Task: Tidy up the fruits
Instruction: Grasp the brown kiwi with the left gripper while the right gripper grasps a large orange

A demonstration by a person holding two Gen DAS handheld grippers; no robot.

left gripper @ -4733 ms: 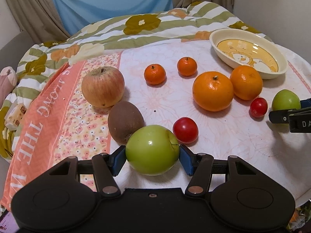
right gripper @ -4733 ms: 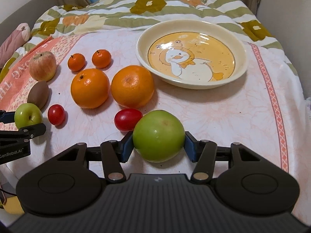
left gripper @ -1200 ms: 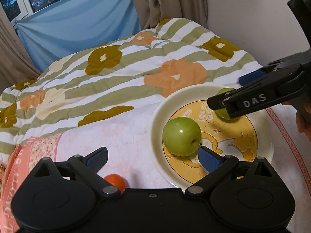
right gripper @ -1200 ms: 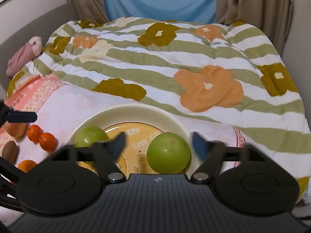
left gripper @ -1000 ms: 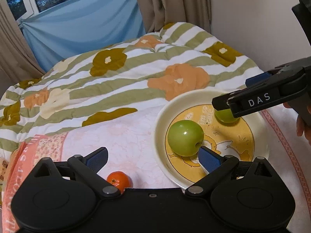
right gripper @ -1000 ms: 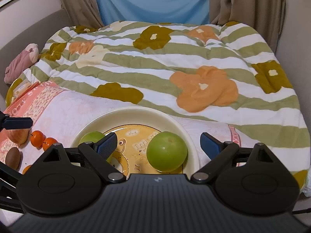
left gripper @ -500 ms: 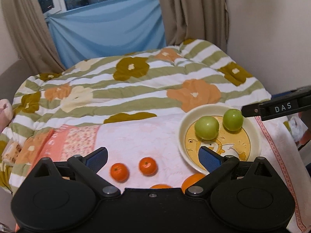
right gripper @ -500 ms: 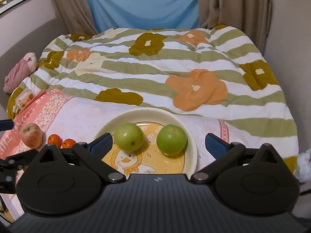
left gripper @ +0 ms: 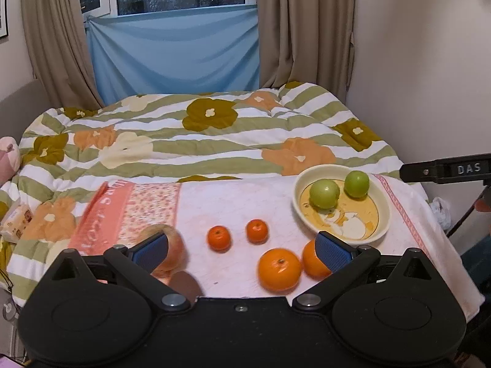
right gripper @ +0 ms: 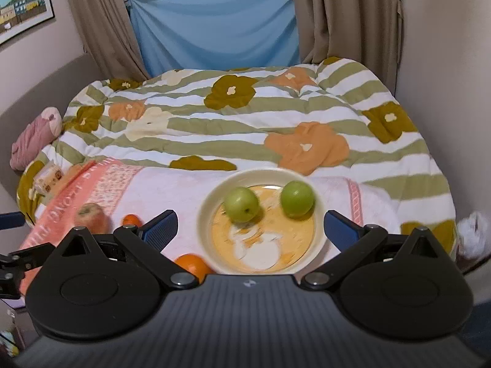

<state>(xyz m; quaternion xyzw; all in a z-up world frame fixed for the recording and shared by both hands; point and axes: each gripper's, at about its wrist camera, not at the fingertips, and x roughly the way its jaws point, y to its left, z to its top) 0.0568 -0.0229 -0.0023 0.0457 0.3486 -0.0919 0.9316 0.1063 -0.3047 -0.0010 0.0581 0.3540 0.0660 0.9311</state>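
Apples (right gripper: 241, 204) in bowl (right gripper: 205, 214), both grippers' fingers (left gripper: 333, 251) spread

We see two black grippers: left gripper (left gripper: 242, 250) and right gripper (right gripper: 250, 228), with blue-padded fingers (left gripper: 333, 250), silver pivot screws, "DAS" lettering.

**Readable text: one clear label, one partial**

- "DAS" in pale capitals on the side of the right gripper (left gripper: 446, 170), a black bar entering the left wrist view from the right edge, beyond and to the right of the left gripper (left gripper: 242, 250).
- Pink towel (left gripper: 101, 214), ahead and left of the left gripper: large white letters along its border band, seen sideways and blurred; only "S" and "C O" can be made out.
- Small packet (left gripper: 13, 222) at far left: print too small to read.
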